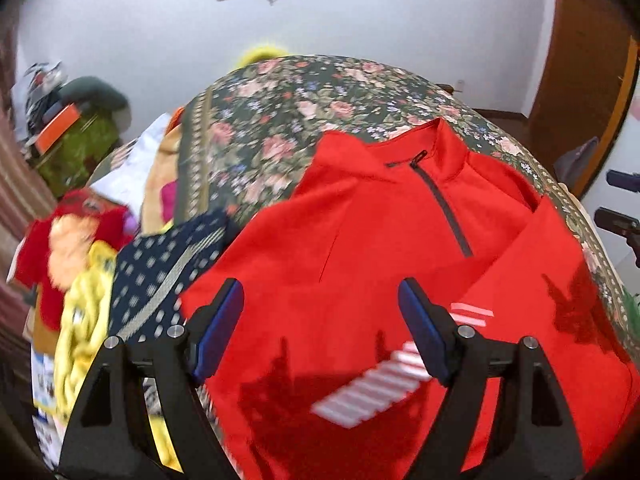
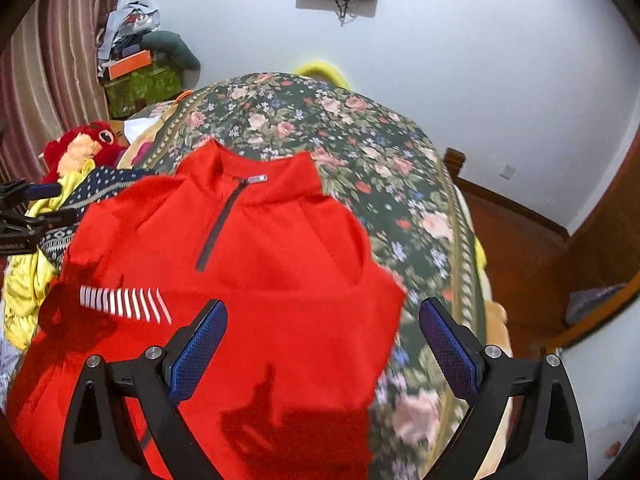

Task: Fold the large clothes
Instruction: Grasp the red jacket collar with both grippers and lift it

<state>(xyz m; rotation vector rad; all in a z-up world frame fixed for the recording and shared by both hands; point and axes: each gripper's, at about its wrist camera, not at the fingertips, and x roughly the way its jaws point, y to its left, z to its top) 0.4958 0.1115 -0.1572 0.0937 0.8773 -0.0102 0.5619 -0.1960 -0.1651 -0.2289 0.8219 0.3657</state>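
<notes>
A red zip-neck top lies front up on the floral bedspread, collar toward the far wall, sleeves folded in over the body. It also shows in the right wrist view. My left gripper is open and empty, hovering above the top's lower left part. My right gripper is open and empty above the top's right edge. The right gripper shows at the right edge of the left wrist view; the left gripper shows at the left edge of the right wrist view.
A heap of clothes lies left of the top: a navy dotted garment, a yellow one and a red plush toy. The bedspread extends far and right. A wooden floor lies beyond the bed's right edge.
</notes>
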